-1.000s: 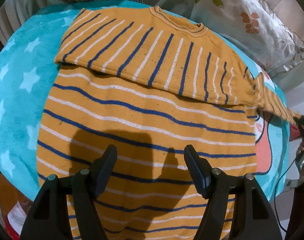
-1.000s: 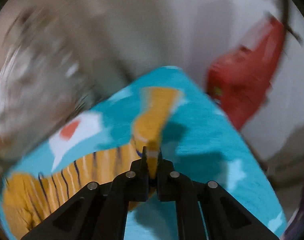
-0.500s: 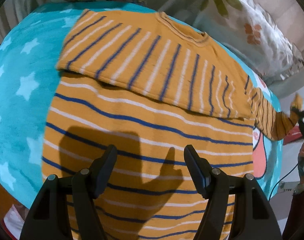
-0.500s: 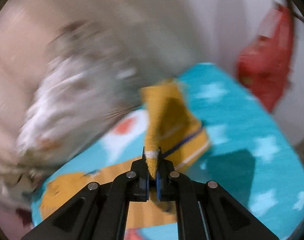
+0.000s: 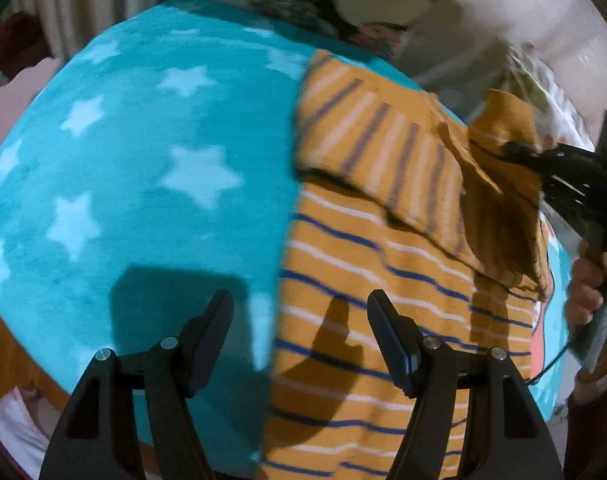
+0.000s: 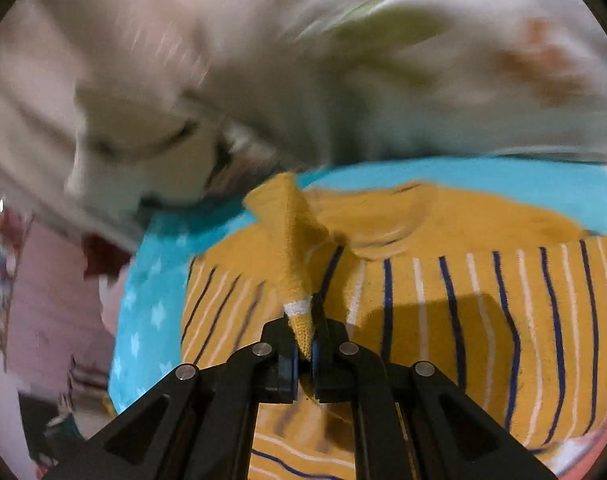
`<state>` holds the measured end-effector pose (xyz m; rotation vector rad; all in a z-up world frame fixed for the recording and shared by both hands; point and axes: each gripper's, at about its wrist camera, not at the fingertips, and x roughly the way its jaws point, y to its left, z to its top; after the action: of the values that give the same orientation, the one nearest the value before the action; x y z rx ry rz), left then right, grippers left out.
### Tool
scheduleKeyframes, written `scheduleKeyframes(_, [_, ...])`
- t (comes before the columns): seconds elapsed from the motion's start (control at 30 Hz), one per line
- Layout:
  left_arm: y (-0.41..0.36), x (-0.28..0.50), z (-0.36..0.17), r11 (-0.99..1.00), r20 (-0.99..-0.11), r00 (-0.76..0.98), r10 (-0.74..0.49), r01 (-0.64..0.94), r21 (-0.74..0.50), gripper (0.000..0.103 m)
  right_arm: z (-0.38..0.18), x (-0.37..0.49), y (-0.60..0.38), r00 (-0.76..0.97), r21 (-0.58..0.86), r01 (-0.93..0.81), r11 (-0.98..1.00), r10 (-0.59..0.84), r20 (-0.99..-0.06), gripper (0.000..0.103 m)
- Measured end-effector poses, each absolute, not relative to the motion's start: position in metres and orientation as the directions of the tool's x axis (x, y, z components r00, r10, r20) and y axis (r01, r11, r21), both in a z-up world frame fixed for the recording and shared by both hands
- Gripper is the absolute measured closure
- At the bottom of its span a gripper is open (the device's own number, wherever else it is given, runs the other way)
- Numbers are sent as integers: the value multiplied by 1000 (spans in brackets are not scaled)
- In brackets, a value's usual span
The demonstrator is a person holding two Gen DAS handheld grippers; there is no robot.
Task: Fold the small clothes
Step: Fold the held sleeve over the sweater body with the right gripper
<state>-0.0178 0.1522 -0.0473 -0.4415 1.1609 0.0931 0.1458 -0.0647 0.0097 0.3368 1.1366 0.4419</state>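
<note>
An orange sweater [image 5: 367,288] with blue and white stripes lies on a teal blanket with white stars [image 5: 151,184]; its upper part is folded down over the body. My right gripper [image 6: 303,344] is shut on the cuff of the sweater's sleeve [image 6: 291,256] and holds it raised over the folded part [image 6: 483,320]. In the left wrist view that gripper [image 5: 515,150] is at the right with the sleeve [image 5: 499,208] hanging from it. My left gripper [image 5: 299,320] stands open above the sweater's left edge, nothing between its fingers.
Pale floral pillows [image 6: 443,80] lie behind the blanket. A hand [image 5: 587,284] grips the right gripper's handle at the right edge. The blanket's bare starred area spreads left of the sweater. Pink and cluttered things [image 6: 35,300] show beyond the bed's left side.
My right gripper has carried the sleeve from beyond the sweater's right side in over the folded upper part. My left gripper has shifted left, from over the sweater's middle to its left edge.
</note>
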Motion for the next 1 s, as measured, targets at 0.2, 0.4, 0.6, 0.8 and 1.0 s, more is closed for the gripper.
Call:
scheduleKeyframes(0.2, [190,-27,-60,889,-908,390,-153,-347,-299,35,-33,148,17,261,407,-240,882,462,-848,93])
scheduleKeyframes(0.4, [207,-21,-66,881,-909,388,-155,-362,-305,35,-46,142,57,229,360,-296,885,431,-872,90])
scheduleKeyframes(0.6, [210,-19,-68,886,-909,382,-165,-347,-306,35,-31,139,79,299,243,-352,904,354,-886,96])
scheduleKeyframes(0.8, [210,-17,-67,895,-914,377,-149,-341,-286,35,-14,136,90,300,289,-384,877,415,-859,96])
scheduleKeyframes(1.0, [208,-10,-67,900,-920,368,-136,-342,-270,35,-43,127,120,225,253,-437,863,376,-899,91])
